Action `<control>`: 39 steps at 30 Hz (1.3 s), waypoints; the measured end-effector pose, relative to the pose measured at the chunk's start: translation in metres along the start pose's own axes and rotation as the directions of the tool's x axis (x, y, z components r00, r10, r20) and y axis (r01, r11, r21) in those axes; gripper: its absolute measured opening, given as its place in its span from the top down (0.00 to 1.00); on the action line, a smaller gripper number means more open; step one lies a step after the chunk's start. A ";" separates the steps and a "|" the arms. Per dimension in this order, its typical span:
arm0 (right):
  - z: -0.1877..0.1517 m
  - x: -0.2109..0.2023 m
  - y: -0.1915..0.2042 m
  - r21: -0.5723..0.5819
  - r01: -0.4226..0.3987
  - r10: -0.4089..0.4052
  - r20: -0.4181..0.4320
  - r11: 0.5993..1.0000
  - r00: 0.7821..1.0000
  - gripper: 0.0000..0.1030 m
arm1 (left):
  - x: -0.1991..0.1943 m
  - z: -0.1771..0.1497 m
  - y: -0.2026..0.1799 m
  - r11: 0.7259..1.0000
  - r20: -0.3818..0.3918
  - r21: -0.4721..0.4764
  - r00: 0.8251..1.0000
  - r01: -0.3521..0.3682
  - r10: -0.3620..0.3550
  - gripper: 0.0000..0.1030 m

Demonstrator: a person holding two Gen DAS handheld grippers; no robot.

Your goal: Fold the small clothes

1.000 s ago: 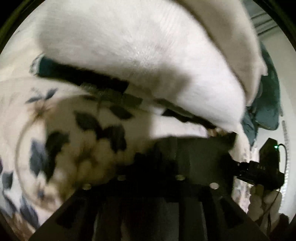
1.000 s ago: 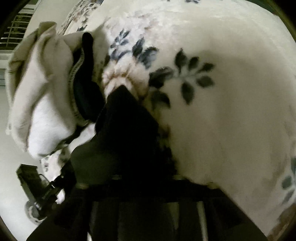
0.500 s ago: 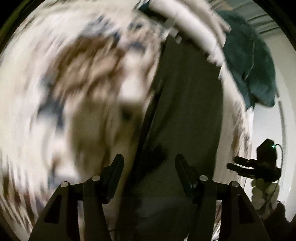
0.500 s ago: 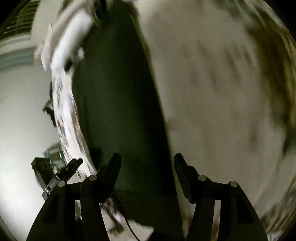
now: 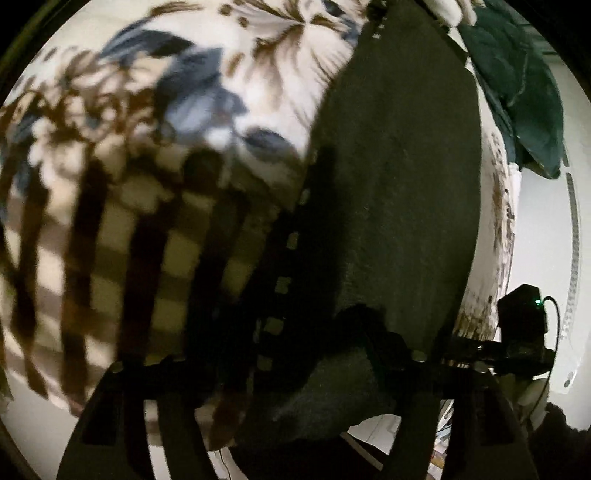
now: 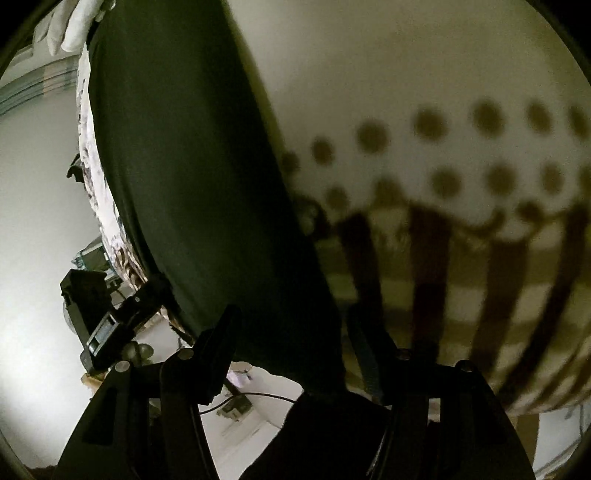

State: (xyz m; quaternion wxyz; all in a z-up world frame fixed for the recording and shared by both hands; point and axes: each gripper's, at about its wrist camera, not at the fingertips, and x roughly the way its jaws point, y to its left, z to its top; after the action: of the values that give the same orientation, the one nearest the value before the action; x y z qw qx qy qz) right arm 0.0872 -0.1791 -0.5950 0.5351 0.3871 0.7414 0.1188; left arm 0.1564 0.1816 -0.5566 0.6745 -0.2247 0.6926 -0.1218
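Two grippers work one dark garment lying flat on my patterned blanket. Nearest, my left gripper appears closed on its near hem, though shadow hides the fingertips; my right gripper straddles the opposite near edge, jaws parted. Beyond, a white garment lies at the far end. Folding seems barely begun.
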 end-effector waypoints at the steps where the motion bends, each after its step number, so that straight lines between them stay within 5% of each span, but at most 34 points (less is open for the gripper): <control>1: 0.002 0.004 0.002 0.003 -0.016 0.016 0.002 1.000 1.000 0.40 | 0.002 0.000 -0.002 1.000 -0.001 0.010 1.000 0.007 -0.007 0.25; 4: 0.001 0.012 -0.007 0.013 -0.069 0.069 0.006 0.998 0.998 0.40 | 0.011 -0.003 -0.015 0.999 -0.006 0.049 1.000 0.014 -0.014 0.15; 11: 0.006 0.028 0.005 -0.010 -0.160 0.159 -0.029 0.987 0.987 0.36 | 0.013 -0.015 -0.021 0.994 0.018 0.087 0.998 0.063 -0.065 0.16; 15: 0.007 0.036 0.007 -0.006 -0.192 0.192 -0.046 0.981 0.980 0.36 | 0.019 -0.021 -0.021 0.997 0.021 0.049 0.998 0.058 -0.059 0.71; 16: 0.009 0.035 0.006 -0.007 -0.192 0.191 -0.044 0.981 0.981 0.38 | 0.018 -0.021 -0.018 0.997 0.019 0.028 0.997 0.076 -0.076 0.79; 18: 0.008 0.035 0.012 -0.002 -0.174 0.174 -0.026 0.985 0.984 0.57 | 0.014 -0.020 -0.016 0.996 0.023 0.011 0.996 0.087 -0.087 0.82; 19: 0.007 0.033 0.009 -0.004 -0.147 0.146 -0.021 0.989 0.989 0.81 | 0.013 -0.019 -0.019 0.996 0.022 0.014 0.996 0.084 -0.085 0.83; 20: 0.005 0.032 0.009 -0.001 -0.155 0.155 -0.011 0.988 0.988 0.87 | 0.012 -0.019 -0.021 0.996 0.020 0.017 0.996 0.083 -0.083 0.83; 32: -0.003 -0.020 0.071 -0.091 -0.245 0.252 0.072 0.965 0.965 0.90 | -0.035 -0.009 -0.043 0.970 0.023 -0.041 0.971 0.239 -0.238 0.84; 39: 0.051 -0.058 0.125 -0.161 -0.274 0.299 0.156 0.948 0.941 0.90 | -0.062 0.066 -0.066 0.932 0.100 -0.047 0.930 0.361 -0.355 0.84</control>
State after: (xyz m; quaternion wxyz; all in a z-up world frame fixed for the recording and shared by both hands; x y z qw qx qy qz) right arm 0.1957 -0.1482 -0.5014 0.6017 0.4624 0.6161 0.2109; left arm 0.2311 0.1626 -0.4754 0.6639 -0.3739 0.6126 -0.2101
